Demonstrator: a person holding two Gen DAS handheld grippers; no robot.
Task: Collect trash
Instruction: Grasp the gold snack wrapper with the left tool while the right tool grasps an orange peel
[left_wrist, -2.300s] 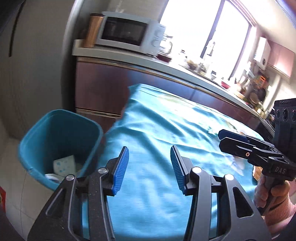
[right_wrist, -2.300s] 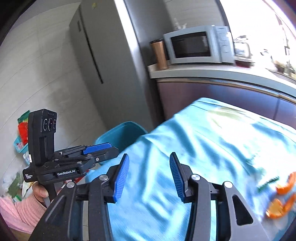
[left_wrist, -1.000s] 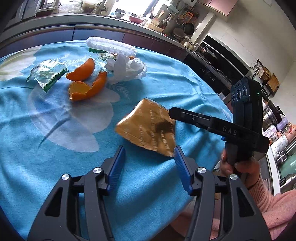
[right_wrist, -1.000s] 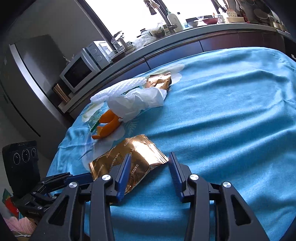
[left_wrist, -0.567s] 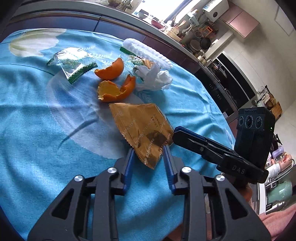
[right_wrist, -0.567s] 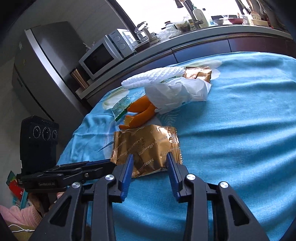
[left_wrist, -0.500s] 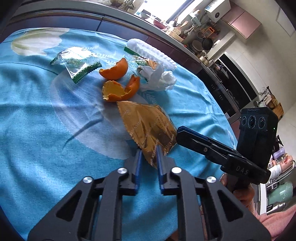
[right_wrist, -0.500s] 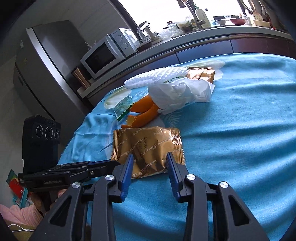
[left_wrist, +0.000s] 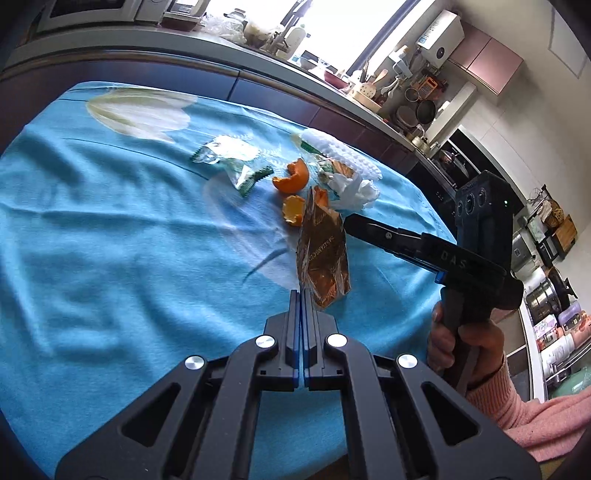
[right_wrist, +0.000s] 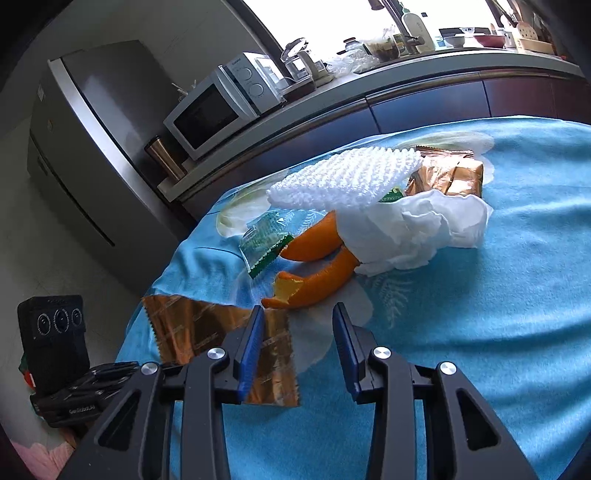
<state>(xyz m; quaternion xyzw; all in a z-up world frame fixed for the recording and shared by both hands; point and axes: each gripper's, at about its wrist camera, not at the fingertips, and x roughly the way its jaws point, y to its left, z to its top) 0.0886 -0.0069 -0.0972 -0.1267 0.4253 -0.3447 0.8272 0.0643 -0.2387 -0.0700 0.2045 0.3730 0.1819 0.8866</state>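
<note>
My left gripper is shut on the near edge of a gold foil wrapper and holds it lifted above the blue tablecloth. The wrapper also shows in the right wrist view, left of my right gripper, which is open and empty. Ahead lie orange peels, a crumpled white tissue, white foam netting, a clear green-edged wrapper and a second gold wrapper.
A kitchen counter with a microwave runs behind the table, and a fridge stands at its left end. The right gripper's body shows at the right of the left wrist view.
My left gripper closed on the gold wrapper's edge and lifted it off the cloth. Both grippers moved from the bin side toward the trash pile. My right gripper stayed open.
</note>
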